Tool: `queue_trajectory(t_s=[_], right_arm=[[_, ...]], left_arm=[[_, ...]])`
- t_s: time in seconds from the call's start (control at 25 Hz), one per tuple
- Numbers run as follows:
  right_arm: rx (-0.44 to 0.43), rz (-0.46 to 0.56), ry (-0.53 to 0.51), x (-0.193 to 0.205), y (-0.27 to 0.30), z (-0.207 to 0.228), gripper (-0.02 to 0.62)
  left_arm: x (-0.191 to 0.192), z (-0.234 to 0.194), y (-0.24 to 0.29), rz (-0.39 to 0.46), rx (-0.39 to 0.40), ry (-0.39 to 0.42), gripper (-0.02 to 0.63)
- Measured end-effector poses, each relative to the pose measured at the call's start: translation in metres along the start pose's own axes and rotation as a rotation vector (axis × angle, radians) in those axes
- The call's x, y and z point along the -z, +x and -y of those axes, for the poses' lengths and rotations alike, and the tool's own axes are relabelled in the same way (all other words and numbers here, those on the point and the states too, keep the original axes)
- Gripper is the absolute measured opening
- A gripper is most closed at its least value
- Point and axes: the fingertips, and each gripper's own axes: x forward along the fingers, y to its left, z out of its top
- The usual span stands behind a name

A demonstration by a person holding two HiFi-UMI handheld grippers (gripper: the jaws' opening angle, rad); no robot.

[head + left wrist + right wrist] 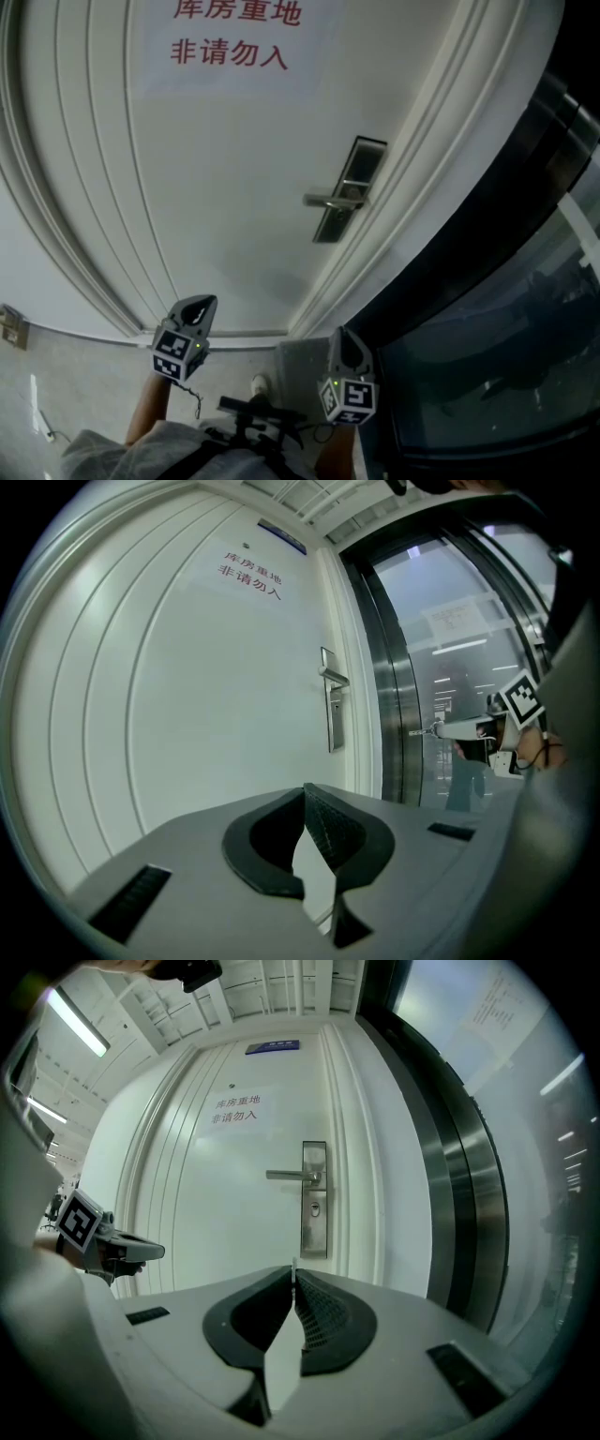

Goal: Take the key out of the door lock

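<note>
The white door (234,178) carries a steel lock plate (349,187) with a lever handle (328,199); the plate (314,1199) faces me in the right gripper view, with its keyhole (314,1209) below the lever. I cannot make out a key in the keyhole. My right gripper (293,1269) is shut, and a thin pale sliver that looks like the key's edge (293,1264) sticks up between its tips. It hangs well back from the door (339,336). My left gripper (305,789) is shut with nothing in it, low at the left (199,302).
A paper notice with red characters (230,42) is stuck high on the door. A dark metal frame and glass panel (487,281) run along the door's right side. The door lock plate (334,710) also shows in the left gripper view. The person's legs and a shoe (260,382) are below.
</note>
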Motion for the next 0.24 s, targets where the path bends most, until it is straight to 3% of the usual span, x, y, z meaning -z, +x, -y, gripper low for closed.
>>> queue_trajectory(t_s=[0.24], right_arm=[[0.004, -0.012, -0.025, 0.0017, 0.0048, -0.0048, 0.020]], left_arm=[[0.0007, -0.0044, 0.0019, -0.004, 0.007, -0.002, 0.005]])
